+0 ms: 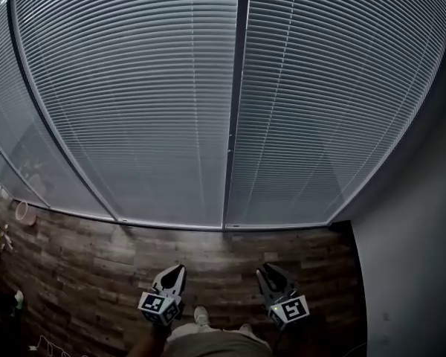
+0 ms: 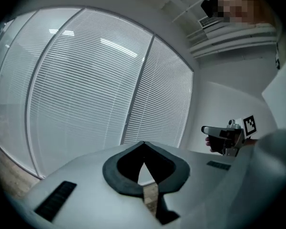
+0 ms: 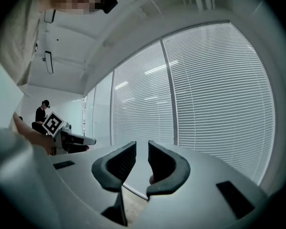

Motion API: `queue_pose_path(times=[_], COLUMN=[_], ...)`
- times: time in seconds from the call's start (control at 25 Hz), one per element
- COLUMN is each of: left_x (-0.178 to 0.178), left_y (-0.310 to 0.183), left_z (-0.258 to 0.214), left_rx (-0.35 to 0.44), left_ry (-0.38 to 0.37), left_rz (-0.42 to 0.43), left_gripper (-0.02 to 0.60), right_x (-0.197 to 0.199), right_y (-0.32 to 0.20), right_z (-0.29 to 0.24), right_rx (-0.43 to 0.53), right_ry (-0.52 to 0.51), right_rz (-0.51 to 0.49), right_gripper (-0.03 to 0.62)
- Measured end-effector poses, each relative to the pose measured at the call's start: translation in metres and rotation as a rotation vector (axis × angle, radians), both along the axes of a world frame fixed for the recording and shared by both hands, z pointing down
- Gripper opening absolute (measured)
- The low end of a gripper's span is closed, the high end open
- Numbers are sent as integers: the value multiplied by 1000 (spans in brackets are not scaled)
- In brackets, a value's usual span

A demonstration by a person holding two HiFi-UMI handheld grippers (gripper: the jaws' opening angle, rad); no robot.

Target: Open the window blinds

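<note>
Closed white slatted blinds (image 1: 134, 88) cover the whole window ahead, split into panels by a dark upright frame bar (image 1: 235, 110). They fill the left gripper view (image 2: 86, 89) and the right gripper view (image 3: 214, 89) too. My left gripper (image 1: 178, 271) is held low over the floor, well short of the blinds; its jaw tips meet (image 2: 143, 145) with nothing between them. My right gripper (image 1: 270, 271) is level beside it, jaws a narrow gap apart (image 3: 142, 148) and empty. Each gripper shows in the other's view, the right gripper (image 2: 224, 137) and the left gripper (image 3: 69, 140). No cord or wand shows.
Wood-plank floor (image 1: 97, 259) runs up to the window's foot. A grey wall (image 1: 409, 259) closes the right side. Small objects (image 1: 22, 213) lie on the floor at far left. A person (image 3: 40, 113) stands far off down the window line. My shoe (image 1: 201, 316) shows below.
</note>
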State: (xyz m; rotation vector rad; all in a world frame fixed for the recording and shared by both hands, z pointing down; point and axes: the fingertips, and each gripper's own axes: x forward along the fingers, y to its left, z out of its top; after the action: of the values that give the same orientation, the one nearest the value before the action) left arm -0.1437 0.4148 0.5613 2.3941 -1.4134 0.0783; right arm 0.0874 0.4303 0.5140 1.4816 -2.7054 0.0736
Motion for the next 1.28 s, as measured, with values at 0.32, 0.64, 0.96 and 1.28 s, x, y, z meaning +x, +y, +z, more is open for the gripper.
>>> queue_pose_path(times=[0.32, 0.64, 0.96, 1.28], left_x=[-48, -65, -54, -19], left_y=[-49, -76, -95, -110], left_z=[2, 15, 18, 9], left_rx=[8, -4, -24, -39], left_ry=[-5, 3, -18, 16], left_rz=[31, 66, 33, 11], left_gripper=[14, 14, 14, 12], right_x=[-36, -53, -38, -14], right_y=[-46, -66, -95, -127], right_z=[2, 18, 15, 8], right_rx=[22, -18, -14, -16], right_ry=[-2, -10, -83, -57], right_rz=[56, 100, 97, 21], right_gripper=[74, 74, 74, 74])
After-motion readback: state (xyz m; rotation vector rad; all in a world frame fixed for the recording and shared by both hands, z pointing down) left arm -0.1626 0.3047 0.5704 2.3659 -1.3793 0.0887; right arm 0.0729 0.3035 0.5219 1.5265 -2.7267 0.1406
